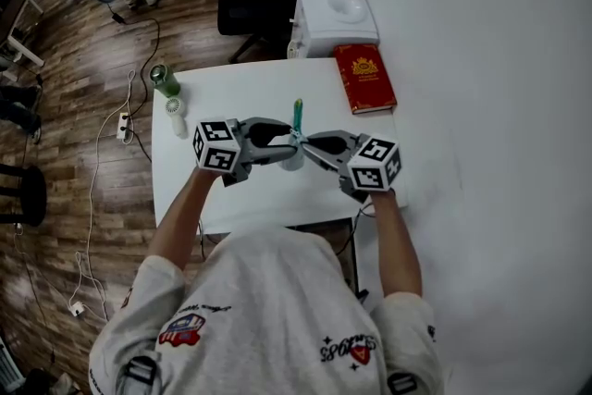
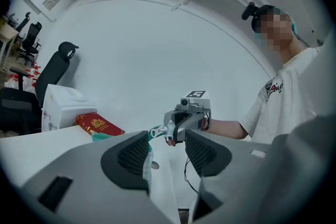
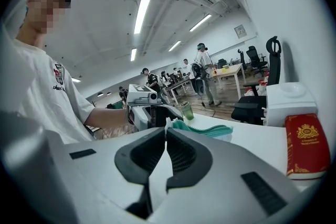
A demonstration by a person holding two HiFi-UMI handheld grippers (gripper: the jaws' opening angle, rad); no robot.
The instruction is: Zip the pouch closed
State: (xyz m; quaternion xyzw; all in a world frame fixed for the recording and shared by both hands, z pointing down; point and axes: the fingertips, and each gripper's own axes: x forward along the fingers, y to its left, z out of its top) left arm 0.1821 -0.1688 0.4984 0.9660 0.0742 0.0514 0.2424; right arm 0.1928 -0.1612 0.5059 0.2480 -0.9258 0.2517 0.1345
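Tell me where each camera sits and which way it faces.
Head view: on the person's head, steeply down at the table; forearms, left gripper and right gripper meeting at the pouch.
Left gripper view: along its parted jaws, toward the right gripper and the person's torso.
Right gripper view: along jaws shut on the pouch, toward the left gripper and arm.
Shared: the red book.

Here are 2 tools [image 1: 287, 146] [image 1: 309, 143], 1 pouch [image 1: 298, 116], 1 red book [image 1: 364, 79], 1 white box [image 1: 335, 18], 1 green can [image 1: 164, 80].
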